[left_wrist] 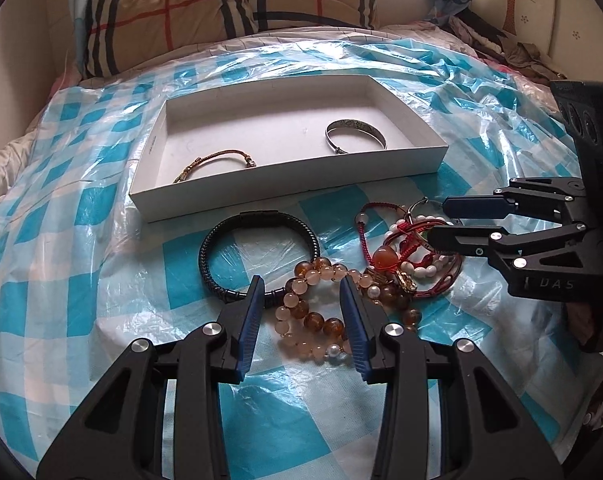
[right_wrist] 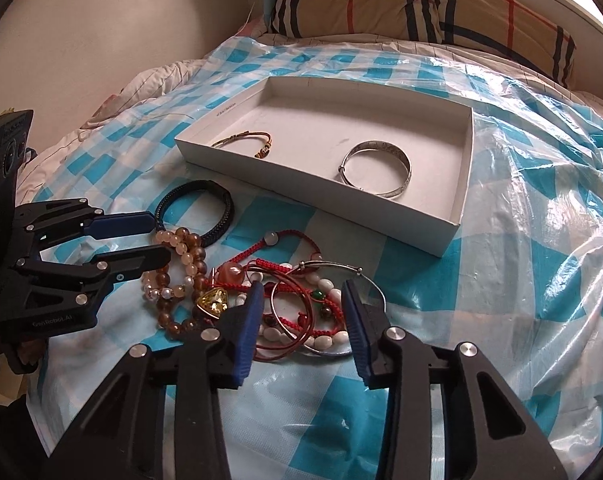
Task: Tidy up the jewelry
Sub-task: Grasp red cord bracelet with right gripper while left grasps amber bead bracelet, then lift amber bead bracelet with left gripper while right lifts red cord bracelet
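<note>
- The left gripper (left_wrist: 301,286) has its fingers spread wide, holding nothing; they sit low over the peach and amber bead bracelets (left_wrist: 313,312), one finger on each side of the strand
- The right gripper (right_wrist: 301,292) is likewise spread and empty; its fingers straddle the tangle of red cord bracelets (right_wrist: 297,300) with white beads and thin wire bangles
- A black braided bracelet (left_wrist: 257,256) lies just beside the beads, touching them at its near edge; the whole heap rests on the blue checked plastic sheet (left_wrist: 81,208) covering the bed
- Beyond the heap stands the white box (left_wrist: 285,184), shallow and open; inside, a silver bangle (left_wrist: 355,136) lies to the right, and a brown cord bracelet (left_wrist: 213,162) to the left, well apart
- A plaid pillow (left_wrist: 229,12) lies at the head of the bed
</note>
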A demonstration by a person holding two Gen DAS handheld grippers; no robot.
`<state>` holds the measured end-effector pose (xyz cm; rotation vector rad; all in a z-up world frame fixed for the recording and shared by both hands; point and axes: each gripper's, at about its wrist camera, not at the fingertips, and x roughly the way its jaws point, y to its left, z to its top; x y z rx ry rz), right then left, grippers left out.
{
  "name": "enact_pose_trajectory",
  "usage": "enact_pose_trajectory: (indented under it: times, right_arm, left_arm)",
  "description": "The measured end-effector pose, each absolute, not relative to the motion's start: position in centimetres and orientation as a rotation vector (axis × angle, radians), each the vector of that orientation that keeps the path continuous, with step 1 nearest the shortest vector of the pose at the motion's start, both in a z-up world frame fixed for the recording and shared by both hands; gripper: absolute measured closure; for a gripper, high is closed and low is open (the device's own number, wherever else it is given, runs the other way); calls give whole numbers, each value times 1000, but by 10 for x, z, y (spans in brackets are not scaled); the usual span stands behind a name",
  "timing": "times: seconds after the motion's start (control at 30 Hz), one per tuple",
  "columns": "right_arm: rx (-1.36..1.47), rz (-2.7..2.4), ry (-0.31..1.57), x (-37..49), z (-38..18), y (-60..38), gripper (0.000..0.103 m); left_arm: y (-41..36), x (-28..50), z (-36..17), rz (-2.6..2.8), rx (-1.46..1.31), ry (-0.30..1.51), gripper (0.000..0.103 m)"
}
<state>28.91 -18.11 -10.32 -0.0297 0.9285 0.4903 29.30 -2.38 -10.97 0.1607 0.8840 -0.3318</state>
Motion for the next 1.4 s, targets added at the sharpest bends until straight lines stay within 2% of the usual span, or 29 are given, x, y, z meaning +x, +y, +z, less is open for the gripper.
enact_pose_trajectory:
  times: [0.13, 0.27, 0.33, 0.5, 0.63, 0.7, 0.73, 0.77, 0.9, 1.13, 1.17, 1.2, 1.27, 1.4]
  right_arm:
    - [-13, 512, 946, 290, -107, -180, 80]
    - [4, 518, 929, 287, -104, -181, 95]
    - [20, 519, 915, 283, -100, -182, 98]
    - [50, 518, 889, 272, -92, -188, 99]
    - [9, 530, 903, 269, -91, -183, 98]
    - [-11, 541, 906, 270, -93, -178, 88]
    - [-18, 543, 901, 271, -93, -176, 71]
    - [-25, 546, 896, 272, -93, -173, 67]
    - [-57, 521, 884, 273, -90, -171, 67]
    - [25, 503, 979, 289, -111, -187, 66]
    - [25, 512, 983, 289, -113, -186, 69]
    - [26, 522, 979, 288, -112, -185, 87]
    - [30, 524, 950, 282, -105, -184, 99]
    - [62, 545, 894, 262, -85, -189, 100]
  left_arm:
    - [-25, 294, -115, -328, 156, 902, 69]
    - [-24, 294, -117, -305, 160, 910, 89]
    - [-23, 293, -117, -305, 156, 915, 95]
    - [-18, 287, -113, -324, 113, 924, 96]
    - [-11, 281, -110, -329, 83, 924, 96]
    - [-8, 279, -109, -325, 72, 924, 96]
    - [-6, 277, -108, -323, 67, 925, 96]
    - [-5, 277, -107, -322, 63, 928, 96]
    - [3, 276, -108, -313, 68, 952, 96]
    - [8, 283, -112, -315, 36, 970, 95]
    - [6, 284, -114, -315, 34, 976, 95]
    - [5, 285, -117, -317, 34, 983, 95]
    - [1, 284, -122, -320, 41, 994, 96]
    - [-4, 277, -117, -337, 43, 983, 96]
